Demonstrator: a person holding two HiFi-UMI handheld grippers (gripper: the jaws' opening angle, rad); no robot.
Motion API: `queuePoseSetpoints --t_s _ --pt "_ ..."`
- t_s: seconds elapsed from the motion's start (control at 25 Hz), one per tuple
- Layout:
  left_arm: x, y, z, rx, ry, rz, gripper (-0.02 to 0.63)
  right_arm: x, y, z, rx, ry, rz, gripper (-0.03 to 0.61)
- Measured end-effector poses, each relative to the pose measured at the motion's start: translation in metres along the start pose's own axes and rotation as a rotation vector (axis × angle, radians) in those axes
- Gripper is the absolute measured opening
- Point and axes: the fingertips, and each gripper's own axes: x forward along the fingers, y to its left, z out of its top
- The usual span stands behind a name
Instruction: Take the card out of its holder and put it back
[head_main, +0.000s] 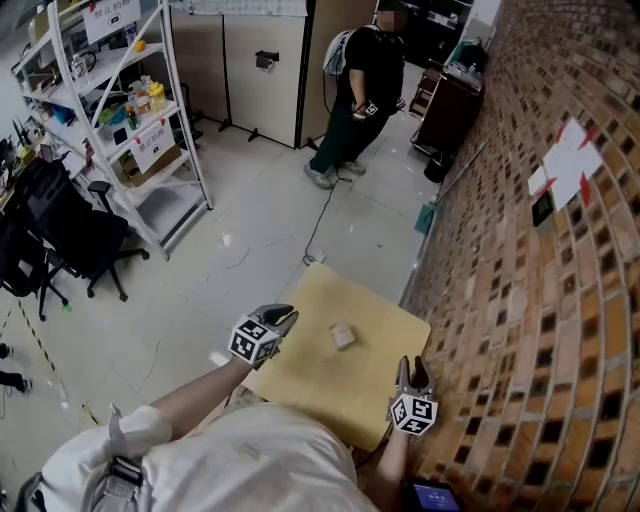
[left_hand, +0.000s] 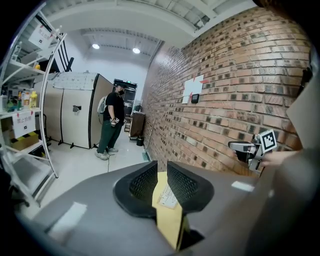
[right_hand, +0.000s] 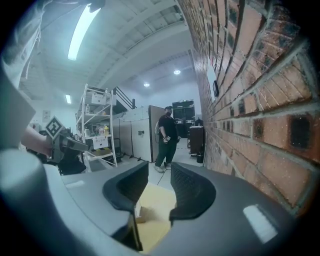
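Small tan square table (head_main: 300, 385) hard against brick wall (head_main: 540, 320). Small pale card holder (head_main: 343, 336) near table centre, alone on top. Left gripper (head_main: 284, 316) at table's left edge, tips over the top, apart from holder; marker cube (head_main: 254, 343) just behind tips. Right gripper (head_main: 412, 368) at near right corner, beside wall, pointing away from wearer; own cube (head_main: 413, 412) facing up. Holder between the two, touched by neither. Jaw gaps unreadable from up here. Further out on the floor: standing person (head_main: 358, 95) in dark clothes, white shelf rack (head_main: 135, 120), black office chair (head_main: 70, 240). White papers (head_main: 568, 160) on wall.
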Motion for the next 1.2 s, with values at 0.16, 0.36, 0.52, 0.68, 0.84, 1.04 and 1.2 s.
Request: queuePoseSetpoints --t_s 0.16,0.36,0.52,0.68,0.84,1.04,1.2 --pt "0.001 -0.002 -0.009 -0.019 0.011 0.004 0.083 0.004 0.003 -0.006 0.003 0.01 0.017 0.144" --pt "0.0 -0.004 -0.013 -0.045 0.017 -0.004 0.091 0.009 0.007 -0.012 0.007 0.025 0.034 0.143" --pt "-0.003 -0.005 -0.018 -0.04 0.032 0.012 0.091 0.008 0.009 -0.018 0.015 0.034 0.042 0.141" --pt "0.005 0.0 -0.015 -0.039 0.012 0.006 0.091 0.027 0.006 -0.008 -0.015 0.006 0.063 0.141" --pt "0.0 -0.008 -0.014 -0.028 0.041 -0.015 0.092 0.022 0.022 0.018 -0.029 -0.003 0.074 0.141" --pt "0.01 -0.016 -0.005 0.009 0.048 -0.032 0.094 0.027 0.024 0.032 -0.05 -0.013 0.089 0.141" --pt "0.013 -0.027 -0.012 0.015 0.069 -0.051 0.094 0.023 0.025 0.023 -0.053 0.003 0.096 0.137"
